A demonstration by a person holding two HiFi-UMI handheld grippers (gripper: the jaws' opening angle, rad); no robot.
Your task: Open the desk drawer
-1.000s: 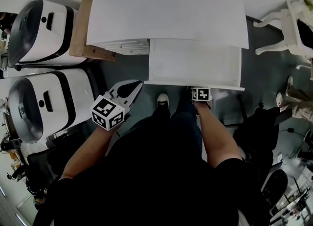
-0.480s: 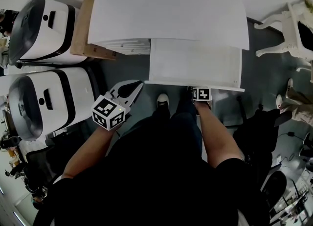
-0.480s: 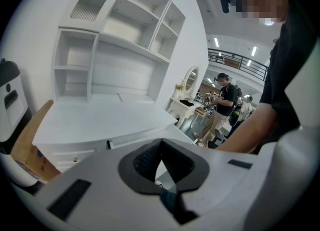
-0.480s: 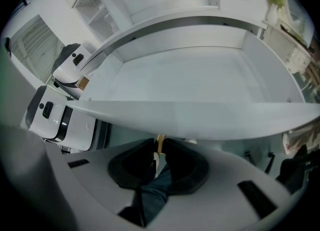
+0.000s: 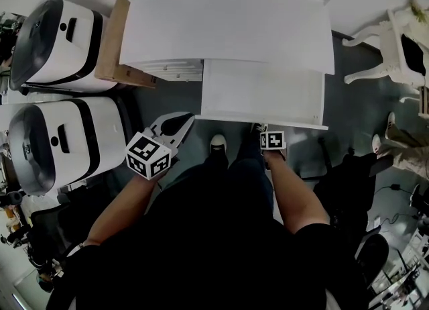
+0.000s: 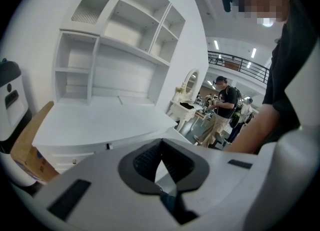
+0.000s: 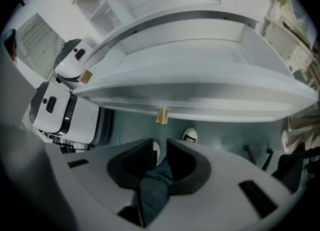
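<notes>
The white desk [image 5: 228, 30] has its wide drawer [image 5: 261, 90] pulled out toward me. In the right gripper view the drawer's front [image 7: 200, 95] hangs overhead, with a small brass knob [image 7: 161, 115] on it. My right gripper [image 7: 159, 145] points steeply down, just short of that knob and apart from it. Its jaws are opening, and only my trouser leg shows behind the gap. In the head view the right gripper [image 5: 271, 138] sits just before the drawer's front edge. My left gripper [image 5: 190, 119] hovers left of the drawer, shut and holding nothing, its tips [image 6: 161, 145] touching.
Two white-and-black machines [image 5: 60, 37] [image 5: 60, 137] stand at the left beside a wooden board [image 5: 110, 40]. A white chair [image 5: 395, 40] is at the right. My shoes [image 5: 217, 142] are under the drawer. A shelved hutch [image 6: 120, 50] rises over the desk, with other people [image 6: 225, 100] far behind.
My right gripper has drawn back from the drawer's front edge toward my body. The drawer stays pulled out, and the left gripper has not moved.
</notes>
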